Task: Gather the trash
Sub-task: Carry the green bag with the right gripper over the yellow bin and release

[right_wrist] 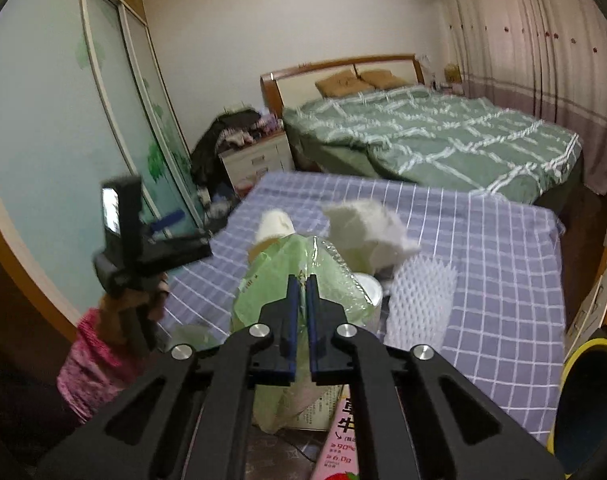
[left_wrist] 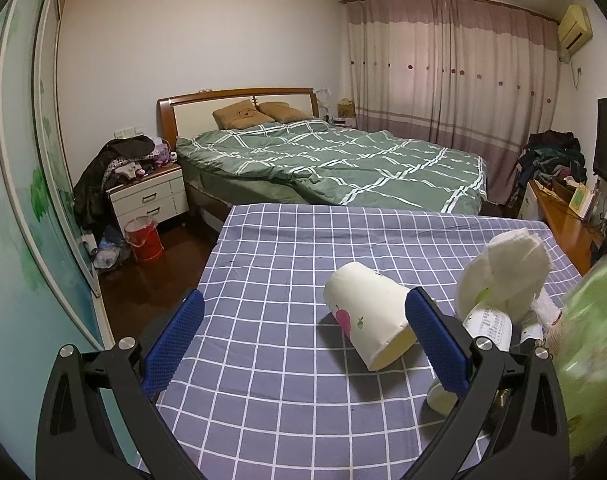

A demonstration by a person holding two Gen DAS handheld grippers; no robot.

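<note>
A table (left_wrist: 287, 392) stands in front of a bed (left_wrist: 343, 164). On the table a paper cup (left_wrist: 367, 316) lies on its side, between the spread fingers of the left gripper (left_wrist: 303, 340). To its right sits a wad of tissue (left_wrist: 515, 264) (resting on other litter). Right again is a plastic bag (right_wrist: 279, 276), its top pinched in the right gripper (right_wrist: 301, 320). A foam net (right_wrist: 419, 300) lies right of the bag. A nightstand (left_wrist: 151, 196) stands left of the bed, with a bucket (left_wrist: 143, 238) on the floor before it.

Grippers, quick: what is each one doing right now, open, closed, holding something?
Left gripper: jaws open, empty, around the tipped paper cup.
Right gripper: jaws closed on the green plastic bag.
</note>
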